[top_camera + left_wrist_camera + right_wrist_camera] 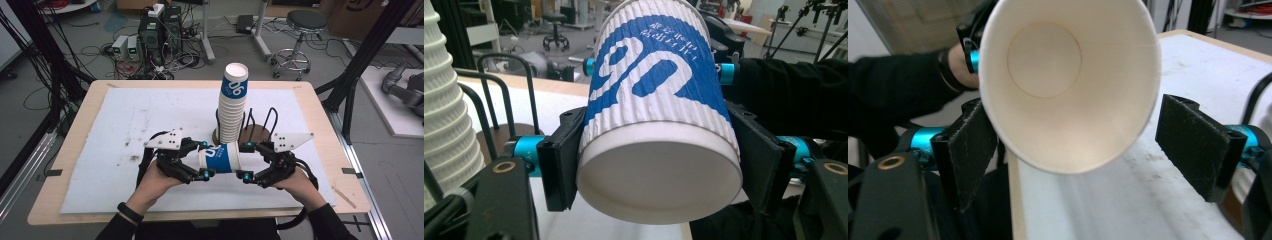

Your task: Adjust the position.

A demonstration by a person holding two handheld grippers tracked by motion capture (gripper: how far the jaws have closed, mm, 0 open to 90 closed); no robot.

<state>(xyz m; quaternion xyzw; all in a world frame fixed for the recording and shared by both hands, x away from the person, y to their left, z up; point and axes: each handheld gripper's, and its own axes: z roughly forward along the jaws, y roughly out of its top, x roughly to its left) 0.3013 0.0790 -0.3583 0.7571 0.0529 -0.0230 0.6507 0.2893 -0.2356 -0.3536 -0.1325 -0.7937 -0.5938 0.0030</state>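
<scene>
A wooden table (80,120) covered by a stained white mat (130,120) is seen from above, with a person's two forearms coming in from the bottom edge. At the left, the left hand (152,186), a dark band on its wrist, holds the left gripper (204,159), whose two black jaws pinch the base end of a paper cup (221,157). The cup is white and ribbed with a blue printed band, and it lies on its side in the air above the mat, between the two grippers. In the left gripper view the closed bottom of the cup (659,172) faces the camera, with a black pad pressed against each side. Just behind the cup, near the table's middle, a tall stack of matching cups (233,102) leans slightly in a black wire rack on a round wooden base (255,132). At the right, the right hand (300,186) holds the right gripper (245,161) at the cup's open mouth. In the right gripper view the pale inside of the cup (1068,80) faces the camera; the jaws stand spread, the left pad beside the rim and the right pad clear of it.
</scene>
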